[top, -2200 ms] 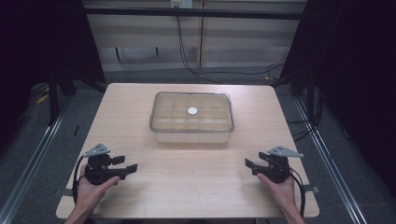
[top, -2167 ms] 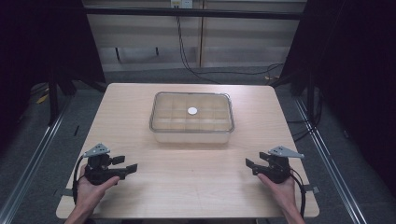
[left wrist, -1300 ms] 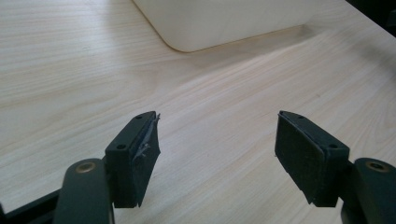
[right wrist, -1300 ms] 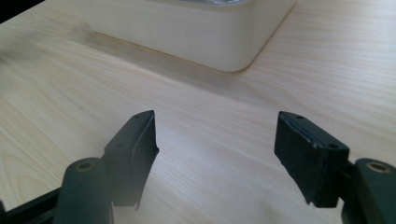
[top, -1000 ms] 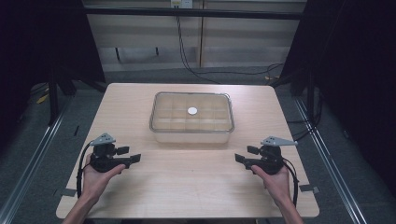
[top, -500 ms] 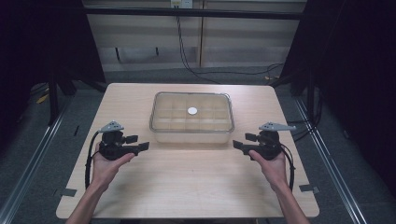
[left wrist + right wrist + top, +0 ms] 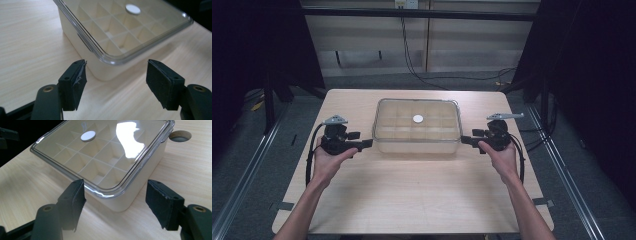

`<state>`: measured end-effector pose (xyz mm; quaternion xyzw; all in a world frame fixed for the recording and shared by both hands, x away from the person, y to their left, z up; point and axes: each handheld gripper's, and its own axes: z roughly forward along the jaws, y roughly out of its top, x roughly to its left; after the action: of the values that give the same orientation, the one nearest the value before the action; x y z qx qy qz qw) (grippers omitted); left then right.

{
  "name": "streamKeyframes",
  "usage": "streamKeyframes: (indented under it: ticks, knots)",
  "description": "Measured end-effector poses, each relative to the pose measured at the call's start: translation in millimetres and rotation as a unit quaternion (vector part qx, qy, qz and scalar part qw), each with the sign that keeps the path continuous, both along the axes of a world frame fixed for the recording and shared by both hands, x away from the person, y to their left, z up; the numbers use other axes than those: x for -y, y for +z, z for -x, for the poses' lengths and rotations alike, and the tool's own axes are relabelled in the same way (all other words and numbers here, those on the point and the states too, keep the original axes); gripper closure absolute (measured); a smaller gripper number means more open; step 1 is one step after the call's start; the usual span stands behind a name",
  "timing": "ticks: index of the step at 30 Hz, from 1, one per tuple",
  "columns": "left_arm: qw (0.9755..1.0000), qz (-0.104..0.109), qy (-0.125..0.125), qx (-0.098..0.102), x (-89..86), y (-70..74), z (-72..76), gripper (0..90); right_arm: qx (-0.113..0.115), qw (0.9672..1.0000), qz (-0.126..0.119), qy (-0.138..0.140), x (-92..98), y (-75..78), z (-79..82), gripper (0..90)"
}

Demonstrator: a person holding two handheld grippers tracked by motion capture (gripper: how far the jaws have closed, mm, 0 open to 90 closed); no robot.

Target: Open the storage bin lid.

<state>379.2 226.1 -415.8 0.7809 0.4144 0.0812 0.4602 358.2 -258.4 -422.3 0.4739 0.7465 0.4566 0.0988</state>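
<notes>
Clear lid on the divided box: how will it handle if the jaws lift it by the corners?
The clear lid looks like thin hard plastic, probably stiff and light. Its glossy glare suggests a slippery grip. The box looks empty, so it may lift too if the lid fits tightly.

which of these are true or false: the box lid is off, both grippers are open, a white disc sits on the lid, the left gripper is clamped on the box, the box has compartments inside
1. The clear lid is off the box. False: it sits closed on the box.
2. The left gripper and right gripper are both open. True.
3. A white disc sits at the lid's middle. True.
4. The left gripper is clamped on the box. False: its jaws stand apart at a near corner, clear of it.
5. The box has divided compartments inside. True.
</notes>
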Motion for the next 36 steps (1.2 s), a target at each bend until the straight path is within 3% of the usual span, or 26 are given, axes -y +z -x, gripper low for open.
streamKeyframes:
  ticks: [6, 8, 11, 12, 16, 17, 19, 21, 23, 26, 30, 36]
  knots:
    - [0.9997, 0.020, 0.010, -0.002, -3.2, 4.0, -9.7, 31.6, 0.002, 1.0000, 0.002, -0.007, 1.9, 7.5, -15.9, 28.3]
    - [0.9999, 0.008, 0.010, -0.001, -1.7, 4.0, -15.1, 32.2, 0.008, 0.9998, -0.006, -0.015, 2.1, 9.7, -21.2, 27.9]
    - [0.9999, 0.008, 0.010, -0.008, -0.2, 3.3, -20.4, 33.6, 0.004, 0.9999, -0.008, -0.014, 2.2, 10.6, -27.9, 25.8]
    - [0.9999, 0.011, 0.010, -0.007, 1.2, 3.6, -25.6, 34.4, -0.004, 0.9999, -0.001, -0.012, 1.3, 11.7, -37.9, 27.0]
    - [0.9998, 0.009, 0.014, -0.009, 4.2, 4.8, -33.2, 35.2, -0.025, 0.9997, -0.001, 0.001, 0.2, 11.2, -52.0, 27.5]
    - [0.9997, 0.005, 0.025, -0.007, 5.4, 5.4, -34.9, 35.5, -0.029, 0.9996, 0.000, -0.002, 0.0, 11.3, -56.1, 29.1]
    - [0.9995, 0.015, 0.024, -0.013, 7.3, 5.7, -39.3, 37.2, -0.026, 0.9995, 0.007, -0.015, -0.3, 11.1, -63.8, 30.7]
    - [0.9997, -0.001, 0.021, -0.012, 9.2, 5.6, -44.1, 36.6, -0.032, 0.9993, 0.005, -0.016, 0.6, 9.1, -72.4, 29.9]
    - [0.9996, 0.011, 0.016, -0.022, 9.1, 3.6, -49.2, 32.7, -0.052, 0.9985, 0.010, -0.017, 1.5, 7.7, -83.2, 29.1]
    - [0.9993, 0.018, 0.013, -0.030, 8.3, -0.2, -53.9, 31.1, -0.052, 0.9986, 0.004, -0.013, 0.9, 6.6, -87.8, 30.0]
    - [0.9988, 0.003, 0.011, -0.048, 12.2, -12.1, -59.5, 30.8, -0.062, 0.9976, 0.020, -0.024, -4.3, 1.8, -101.8, 28.6]
    - [0.9986, 0.007, 0.002, -0.053, 17.9, -17.6, -62.5, 32.7, -0.072, 0.9966, 0.027, -0.029, -8.3, -5.9, -118.6, 29.5]
